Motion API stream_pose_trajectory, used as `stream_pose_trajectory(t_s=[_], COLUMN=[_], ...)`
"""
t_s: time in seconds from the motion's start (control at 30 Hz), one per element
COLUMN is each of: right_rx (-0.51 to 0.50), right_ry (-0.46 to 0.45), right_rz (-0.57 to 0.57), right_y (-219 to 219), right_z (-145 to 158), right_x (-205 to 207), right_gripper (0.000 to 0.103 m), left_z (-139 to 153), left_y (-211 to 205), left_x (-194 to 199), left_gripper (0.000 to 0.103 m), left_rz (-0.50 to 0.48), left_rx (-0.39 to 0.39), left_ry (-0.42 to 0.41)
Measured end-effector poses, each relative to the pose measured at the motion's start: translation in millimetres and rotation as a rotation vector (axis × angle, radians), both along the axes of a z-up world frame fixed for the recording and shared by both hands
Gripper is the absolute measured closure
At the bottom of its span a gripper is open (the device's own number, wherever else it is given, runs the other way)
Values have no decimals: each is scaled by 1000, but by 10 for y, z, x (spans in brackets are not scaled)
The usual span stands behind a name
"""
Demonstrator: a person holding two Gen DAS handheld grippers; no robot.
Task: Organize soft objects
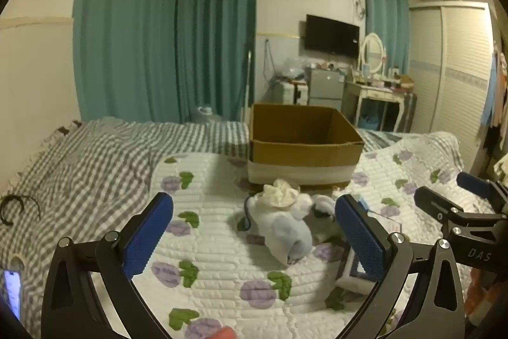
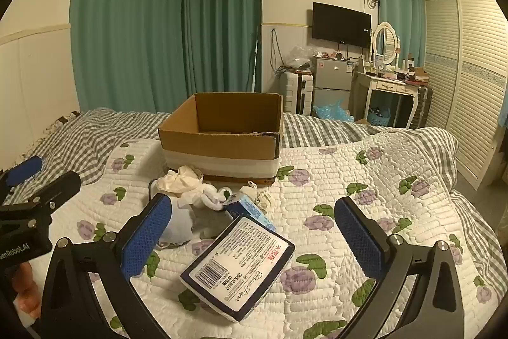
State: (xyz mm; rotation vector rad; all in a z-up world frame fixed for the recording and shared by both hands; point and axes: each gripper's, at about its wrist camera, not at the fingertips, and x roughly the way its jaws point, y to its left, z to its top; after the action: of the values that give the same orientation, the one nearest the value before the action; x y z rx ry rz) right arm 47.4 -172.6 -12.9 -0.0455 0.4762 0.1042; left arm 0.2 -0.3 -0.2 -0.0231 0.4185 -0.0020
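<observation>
Open brown cardboard box (image 2: pixel 222 132) with a white band round its base, upright on the floral quilted bed cover; interior appears empty, though the floor is only partly seen. Just in front of it, a crumpled cream cloth (image 2: pixel 177 180) tops a heap of pale blue and white soft items (image 1: pixel 285 231). Navy-and-white plastic tissue pack (image 2: pixel 238 269) lies tilted, label side up, beside the heap.

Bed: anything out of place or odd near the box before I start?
Yes. The tissue pack lies askew, label up, propped on a smaller pack by the heap of soft items. The cardboard box has a ragged front rim. Both grippers open, empty.
</observation>
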Motion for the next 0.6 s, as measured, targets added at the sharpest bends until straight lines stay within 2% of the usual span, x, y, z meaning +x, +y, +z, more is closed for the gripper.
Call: stream_pose_trajectory(t_s=[0.07, 0.1, 0.6], right_rx=[2, 2, -6], right_ry=[1, 4, 18], right_rz=[1, 0, -1], right_y=[8, 12, 11], right_z=[-1, -1, -96], right_x=[4, 7, 19], right_gripper=[0, 0, 0], left_z=[-5, -6, -47], left_y=[-19, 19, 12], left_x=[6, 10, 20], left_gripper=[0, 0, 0], left_rz=[-5, 6, 14], left_rx=[-1, -32, -10], left_ry=[2, 3, -1])
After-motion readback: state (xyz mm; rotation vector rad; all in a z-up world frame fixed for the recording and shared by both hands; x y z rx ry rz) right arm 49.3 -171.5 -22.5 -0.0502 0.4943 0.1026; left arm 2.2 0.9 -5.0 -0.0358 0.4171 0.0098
